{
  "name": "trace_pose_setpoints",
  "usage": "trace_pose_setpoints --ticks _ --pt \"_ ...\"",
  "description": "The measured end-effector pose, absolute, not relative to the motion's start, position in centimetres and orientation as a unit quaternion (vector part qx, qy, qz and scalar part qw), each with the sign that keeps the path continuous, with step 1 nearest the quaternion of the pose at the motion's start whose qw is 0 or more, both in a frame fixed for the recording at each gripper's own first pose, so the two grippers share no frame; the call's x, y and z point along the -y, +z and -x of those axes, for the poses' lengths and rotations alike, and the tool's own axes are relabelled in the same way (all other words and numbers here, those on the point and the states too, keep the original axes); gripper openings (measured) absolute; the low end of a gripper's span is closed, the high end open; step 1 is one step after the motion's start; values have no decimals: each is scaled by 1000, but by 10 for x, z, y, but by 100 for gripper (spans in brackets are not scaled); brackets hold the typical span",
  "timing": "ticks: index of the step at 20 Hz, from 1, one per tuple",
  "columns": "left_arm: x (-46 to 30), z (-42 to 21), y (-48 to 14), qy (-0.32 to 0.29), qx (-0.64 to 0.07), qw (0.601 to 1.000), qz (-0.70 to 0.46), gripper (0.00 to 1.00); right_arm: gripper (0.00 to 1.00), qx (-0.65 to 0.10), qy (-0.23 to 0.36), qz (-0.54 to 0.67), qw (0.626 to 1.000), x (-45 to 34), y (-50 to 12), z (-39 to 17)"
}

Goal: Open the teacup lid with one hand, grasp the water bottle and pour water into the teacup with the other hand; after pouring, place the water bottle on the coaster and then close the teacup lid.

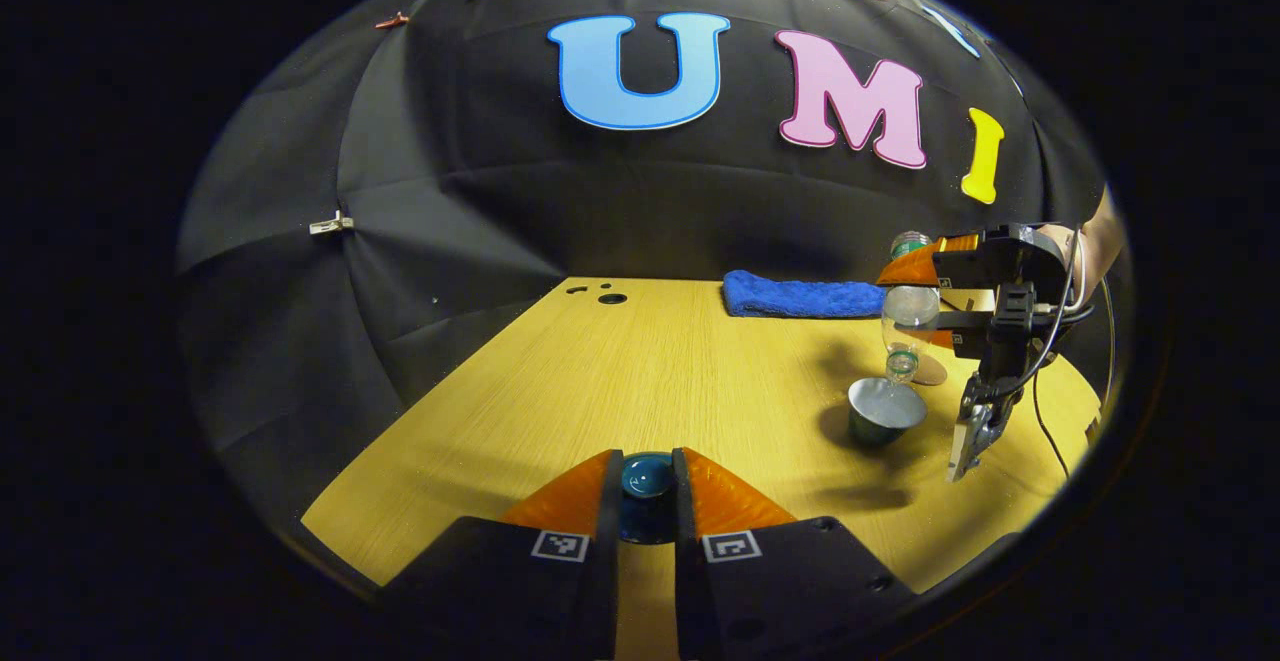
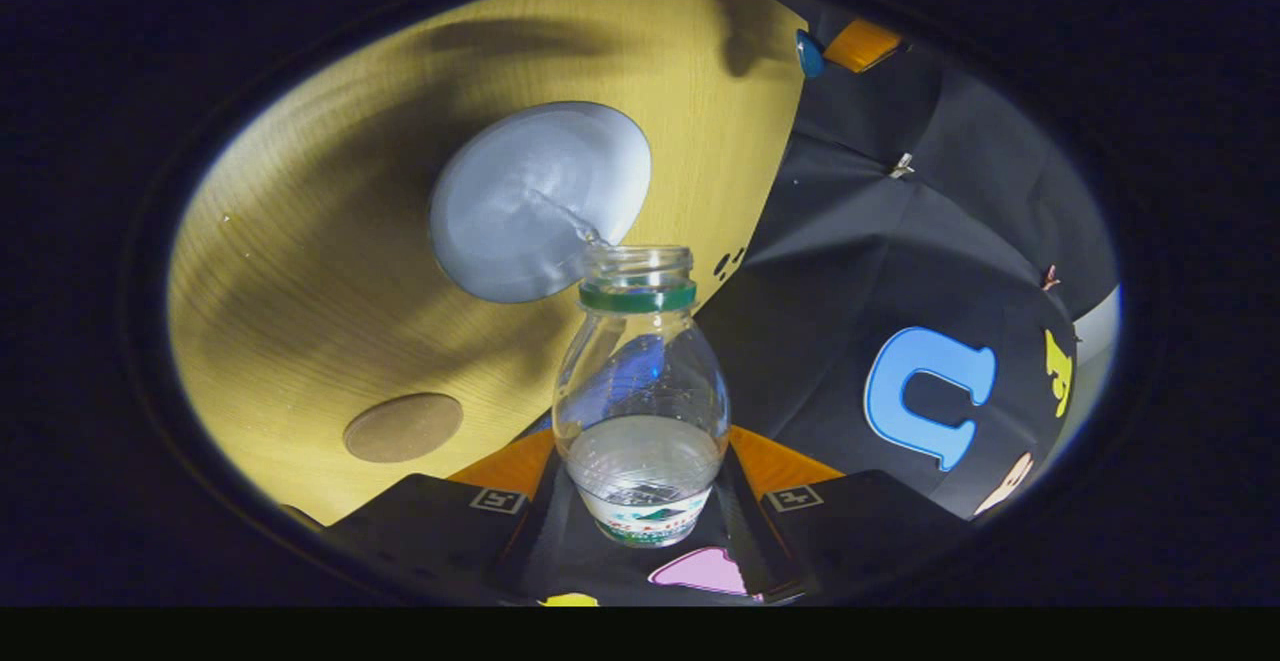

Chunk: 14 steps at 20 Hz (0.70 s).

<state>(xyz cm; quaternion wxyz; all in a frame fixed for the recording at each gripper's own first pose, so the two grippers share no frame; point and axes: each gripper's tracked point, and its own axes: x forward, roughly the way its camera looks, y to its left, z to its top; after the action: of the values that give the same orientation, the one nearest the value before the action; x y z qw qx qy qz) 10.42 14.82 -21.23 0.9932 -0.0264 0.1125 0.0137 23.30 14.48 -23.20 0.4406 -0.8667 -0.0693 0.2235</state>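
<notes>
Right tongs (image 2: 640,501) clamp water bottle (image 2: 640,391) at body, tipped over open teacup (image 2: 535,201), thin stream falling. Left tongs (image 1: 647,501) pinch teacup lid (image 1: 647,476) above desk (image 1: 620,371). Bottle light, thin-walled, likely crushable; coaster (image 2: 403,427) beside cup.

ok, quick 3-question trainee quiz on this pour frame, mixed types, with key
1. True or false: the water bottle is tipped with its mouth over the open teacup.
2. What does the left tool hold? A) the blue towel B) the teacup lid C) the coaster
3. Fill in: the coaster lies bare on the ____.

Key: 1 true, held by the right tool; 2 B, the teacup lid, while the blue towel lies at the far edge; 3 table.
</notes>
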Motion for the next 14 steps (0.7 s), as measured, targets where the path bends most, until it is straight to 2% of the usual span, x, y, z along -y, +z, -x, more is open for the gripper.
trace_pose_setpoints --ticks 2,3,5,6,8,12,14 --pt "-147 -103 -209 15 -110 993 27 24 71 71 221 868 439 -145 -225 -234" --pt "-146 -102 -207 15 -110 993 28 27 71 73 222 869 437 -146 -222 -233" --pt "-146 -99 -204 17 -108 994 30 24 71 73 221 870 436 -145 -217 -234" --pt "-144 -99 -202 18 -106 994 31 27 71 73 221 870 436 -144 -215 -234" --pt "-142 -96 -199 18 -105 994 30 27 71 76 220 872 431 -145 -211 -234" --pt "-139 -93 -195 21 -105 994 32 27 71 78 219 873 429 -143 -202 -234" --pt "-136 -92 -190 23 -102 994 31 24 71 77 220 875 425 -142 -197 -237"
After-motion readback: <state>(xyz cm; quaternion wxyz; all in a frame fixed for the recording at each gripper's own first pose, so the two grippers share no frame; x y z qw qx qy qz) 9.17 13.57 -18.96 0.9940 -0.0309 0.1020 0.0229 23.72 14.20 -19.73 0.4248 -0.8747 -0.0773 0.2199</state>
